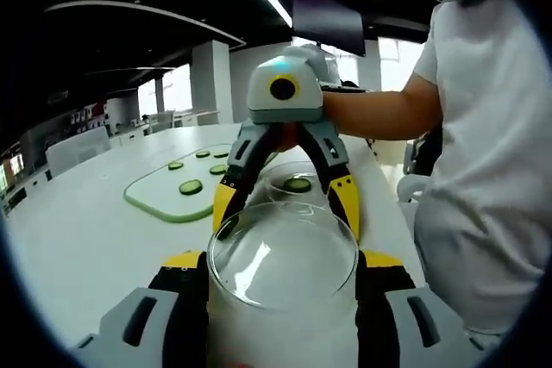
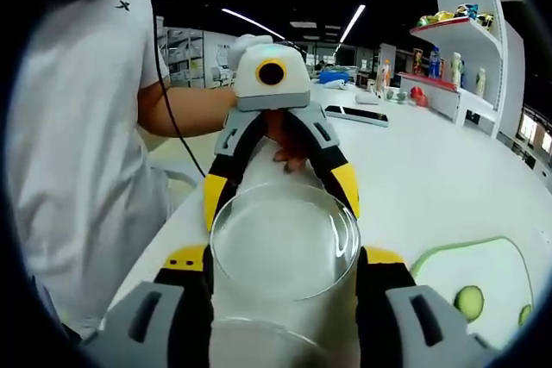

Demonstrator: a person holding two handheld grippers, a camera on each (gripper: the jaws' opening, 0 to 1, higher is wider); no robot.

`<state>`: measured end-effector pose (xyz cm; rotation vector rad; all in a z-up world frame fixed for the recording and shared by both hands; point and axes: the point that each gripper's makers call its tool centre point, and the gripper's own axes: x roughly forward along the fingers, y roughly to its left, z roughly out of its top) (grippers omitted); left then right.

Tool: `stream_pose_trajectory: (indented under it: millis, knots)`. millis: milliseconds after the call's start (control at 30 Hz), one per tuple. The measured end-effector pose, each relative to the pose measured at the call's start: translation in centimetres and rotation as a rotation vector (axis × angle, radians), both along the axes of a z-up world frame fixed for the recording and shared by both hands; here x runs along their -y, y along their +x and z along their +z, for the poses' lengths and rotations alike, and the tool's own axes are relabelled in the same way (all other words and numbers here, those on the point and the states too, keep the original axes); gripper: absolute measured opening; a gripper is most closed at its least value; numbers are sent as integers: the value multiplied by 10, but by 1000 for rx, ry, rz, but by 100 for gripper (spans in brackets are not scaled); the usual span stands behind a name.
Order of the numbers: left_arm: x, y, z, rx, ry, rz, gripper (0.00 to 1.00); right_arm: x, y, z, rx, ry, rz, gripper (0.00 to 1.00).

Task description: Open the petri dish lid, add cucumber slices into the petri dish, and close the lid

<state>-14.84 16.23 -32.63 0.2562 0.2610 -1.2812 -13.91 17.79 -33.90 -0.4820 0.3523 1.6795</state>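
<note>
I'm holding the petri dish lid (image 1: 285,277) in my left gripper (image 2: 280,200). The jaws are clamped on opposite sides of its rim, and the yellow tips touch the glass. The lid is clear, round and off the table (image 1: 78,239), tilted a bit toward the camera in the left gripper view. It sits right between my left jaws.

My right gripper (image 1: 286,209) faces the left one head-on. Its yellow tips come up to the far rim of the lid, one on each side. These jaws stand apart and straddle the petri dish (image 1: 276,177), which sits on the table just past the lid. I cannot tell whether they press on the dish wall or just flank it. One cucumber slice (image 1: 298,184) lies inside the dish. In the right gripper view, a second glass rim at the bottom, between my right jaws, looks like that same dish.

The cutting board (image 1: 151,200) is white with a green edge and lies on the table beside the dish, toward the table's middle. Several more cucumber slices (image 1: 191,186) lie on it, apart from each other. In the right gripper view one corner of the board shows, with a slice near its edge.

A person in a white shirt (image 2: 78,144) stands at the near table edge. A hand (image 2: 289,151) grips the back of the left gripper. A shelf (image 2: 461,32) with small items stands well beyond the far side of the table.
</note>
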Motion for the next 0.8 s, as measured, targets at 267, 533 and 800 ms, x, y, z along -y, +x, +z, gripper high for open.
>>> stream_pose_trajectory:
  millis: [267,533,800]
  knots:
    - [-4,2,-3,-31,4,8,67,0,0,0,-1,8,-3,66]
    - [-8,3,-5,-26,-4,8,67,0,-1,0,-4,14,-5,66]
    - [-7,3,-5,-25,-7,5,67,0,-1,1,-5,26,-8,66]
